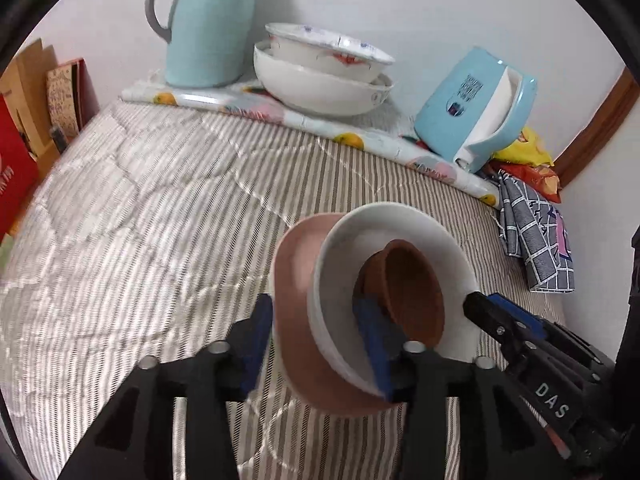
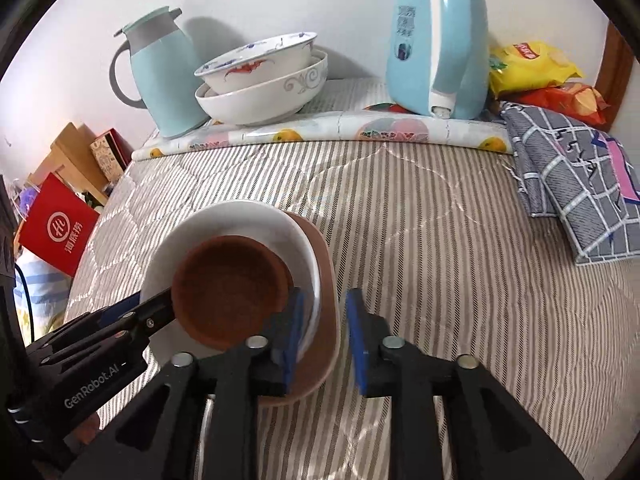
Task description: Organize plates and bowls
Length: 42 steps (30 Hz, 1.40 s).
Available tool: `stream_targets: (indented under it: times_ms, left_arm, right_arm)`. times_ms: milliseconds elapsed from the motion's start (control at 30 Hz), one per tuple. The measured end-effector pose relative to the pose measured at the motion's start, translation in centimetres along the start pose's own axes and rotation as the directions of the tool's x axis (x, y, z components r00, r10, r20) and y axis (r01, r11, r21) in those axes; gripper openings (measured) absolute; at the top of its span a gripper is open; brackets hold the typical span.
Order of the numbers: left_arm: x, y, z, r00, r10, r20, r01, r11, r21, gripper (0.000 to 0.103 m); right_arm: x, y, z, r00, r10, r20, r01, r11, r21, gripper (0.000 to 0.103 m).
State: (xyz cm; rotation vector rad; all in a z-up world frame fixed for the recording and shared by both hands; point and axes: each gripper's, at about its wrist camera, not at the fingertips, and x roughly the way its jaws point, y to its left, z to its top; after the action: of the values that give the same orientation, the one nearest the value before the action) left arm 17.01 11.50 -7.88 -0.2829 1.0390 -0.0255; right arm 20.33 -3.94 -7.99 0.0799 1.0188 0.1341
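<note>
A stack of a pink plate (image 1: pixel 296 320) (image 2: pixel 328 300), a white bowl (image 1: pixel 344 264) (image 2: pixel 224 224) and a small brown bowl (image 1: pixel 412 288) (image 2: pixel 228 288) is held tilted above the striped cloth. My left gripper (image 1: pixel 316 344) is shut on the stack's rim, one pad outside the pink plate, one inside the white bowl. My right gripper (image 2: pixel 324 336) straddles the opposite rim with its jaws apart; the right pad stands clear of the plate. Two large white bowls (image 1: pixel 320 68) (image 2: pixel 260 76) are nested at the back.
A pale blue thermos (image 1: pixel 208 24) (image 2: pixel 160 76) and a blue kettle (image 1: pixel 472 108) (image 2: pixel 440 40) flank the nested bowls on a fruit-print mat (image 2: pixel 320 128). Folded grey checked cloth (image 2: pixel 576 184) and snack bags (image 2: pixel 532 68) lie right. Red boxes (image 2: pixel 56 228) stand left.
</note>
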Motion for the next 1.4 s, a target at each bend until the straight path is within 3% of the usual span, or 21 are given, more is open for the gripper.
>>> stream_targets:
  times_ms: [67,233,467,733,933,1033,1400]
  left_arm:
    - [-1.3,-0.1,-0.3,1.000,-0.002,0.025,0.001,1.000,0.012,0.046]
    - [-4.2,-1.1,-1.1,0.997,-0.010,0.077,0.006,0.999,0.043,0.052]
    - [-8.7,-3.3,-3.6,0.990,-0.007,0.144,-0.006,0.996,0.093,0.060]
    - [-13.7,-4.5,-7.2,0.975,-0.008,0.224,-0.021,0.992,0.126,0.076]
    - [-16.4,-5.5,-9.8,0.964,-0.013,0.265,-0.028,0.989,0.148,0.081]
    - [-17.6,-5.9,-10.9,0.960,-0.025,0.278,-0.020,0.987,0.159,0.084]
    - [-19.5,-7.8,-12.9,0.953,-0.040,0.301,-0.022,0.980,0.198,0.085]
  right_arm:
    - [-1.1,0.0,-0.3,1.000,-0.010,0.019,0.010,1.000,-0.004,0.031]
    - [-4.5,-0.2,-1.4,0.997,-0.051,0.060,0.052,0.999,-0.015,0.058]
    - [-9.7,-0.5,-4.6,0.980,-0.129,0.151,0.134,0.991,-0.026,0.066]
    - [-14.5,-1.8,-8.9,0.975,-0.124,0.185,0.118,0.992,0.043,0.067]
    - [-18.4,-2.2,-12.2,0.951,-0.174,0.254,0.164,0.985,0.061,0.092]
    - [-20.1,-2.4,-13.4,0.943,-0.179,0.282,0.172,0.984,0.051,0.096]
    - [-22.5,-3.4,-16.0,0.935,-0.194,0.298,0.173,0.980,0.094,0.098]
